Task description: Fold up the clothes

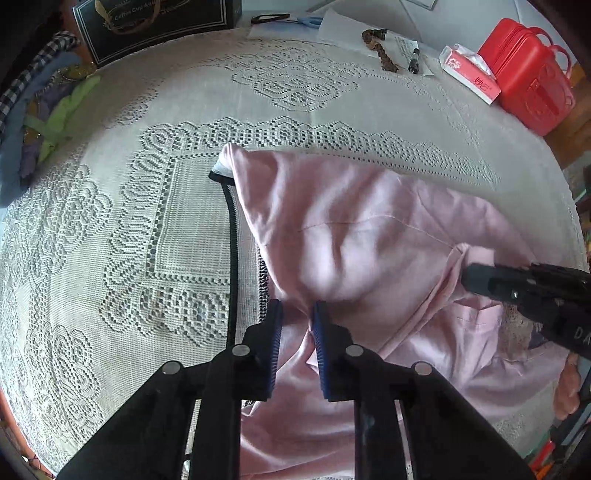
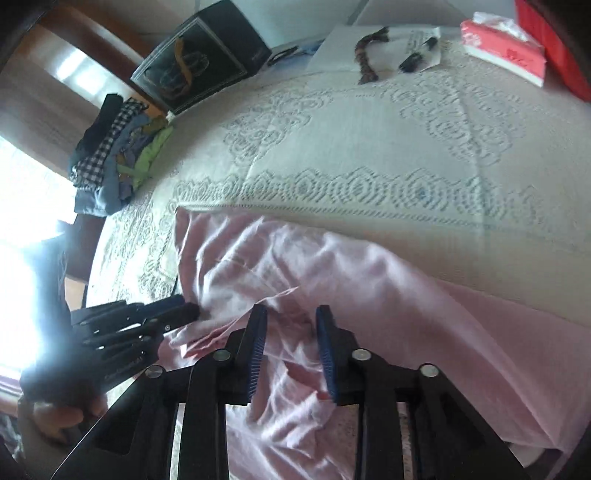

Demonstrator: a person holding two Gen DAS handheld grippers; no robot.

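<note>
Far left, at the table edge: a pile of clothes (image 1: 40, 110) is sitting folded, checked and blue and green pieces showing. Just behind it a black box (image 1: 155, 26) is standing at the back edge of the table.

The lace tablecloth (image 1: 110, 240) is covering the whole table top.

Centre, near edge: the pink garment (image 1: 369, 229) is lying rumpled on the tablecloth, with one corner reaching out toward the middle of the table. A black-trimmed edge (image 1: 232, 240) is showing along its left side.

The left gripper (image 1: 297, 314) is pointing steeply down and pinching a bunched fold of the pink garment; its blue pads (image 1: 321, 343) are standing narrow with cloth pressed between them.

The right gripper (image 2: 291, 317) is reaching in from the right and gripping a gathered ridge of the same garment. In its own view the pads are sitting a little apart with cloth bunched between them; in the left view its tip (image 1: 476, 277) is closing on a raised tuck of cloth.

Back right: papers, a brown braided cord (image 1: 380, 51), a pen (image 1: 413, 59), a tissue pack (image 1: 469, 72), and a red case (image 1: 528, 74) are lying well apart from the garment.
</note>
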